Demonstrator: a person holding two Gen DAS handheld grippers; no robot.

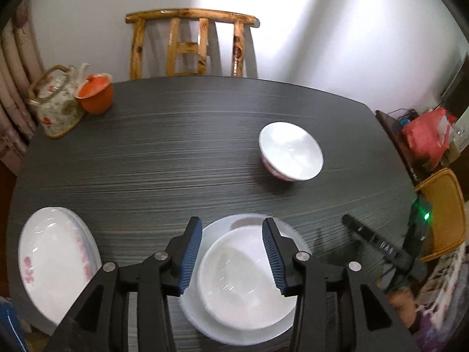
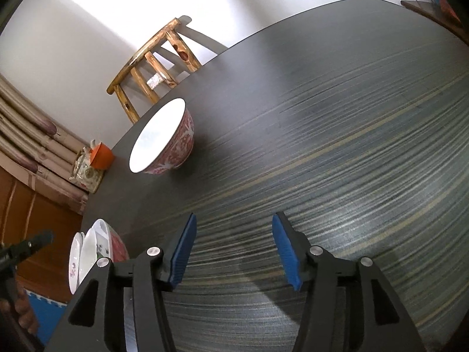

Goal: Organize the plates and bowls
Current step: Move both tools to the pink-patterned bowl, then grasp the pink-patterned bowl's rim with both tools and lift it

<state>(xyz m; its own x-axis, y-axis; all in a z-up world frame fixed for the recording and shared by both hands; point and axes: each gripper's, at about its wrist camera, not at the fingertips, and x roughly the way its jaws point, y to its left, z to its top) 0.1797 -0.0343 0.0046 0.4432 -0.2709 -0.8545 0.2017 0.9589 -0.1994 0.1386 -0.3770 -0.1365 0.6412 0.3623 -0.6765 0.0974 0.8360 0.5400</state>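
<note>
Left gripper (image 1: 232, 245): hanging with jaws apart, gripping nothing, over a white bowl (image 1: 244, 275) sitting in a white plate (image 1: 190, 311) at the table's (image 1: 176, 152) near edge.
Right gripper (image 2: 233, 248): gaping above bare tabletop.
Patterned bowl (image 2: 164, 140): red-and-white outside, white inside, standing alone mid-table.
Flowered plates (image 1: 55, 261): lying at the near left corner.

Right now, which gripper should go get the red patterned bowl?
Probably the right gripper: it is open and empty, with the red patterned bowl ahead across bare table. The left gripper hovers over the stacked white bowl.

A floral teapot (image 1: 57, 102) touches an orange lidded pot (image 1: 96, 93) at the table's far corner, near a wooden chair (image 1: 192, 45).
</note>
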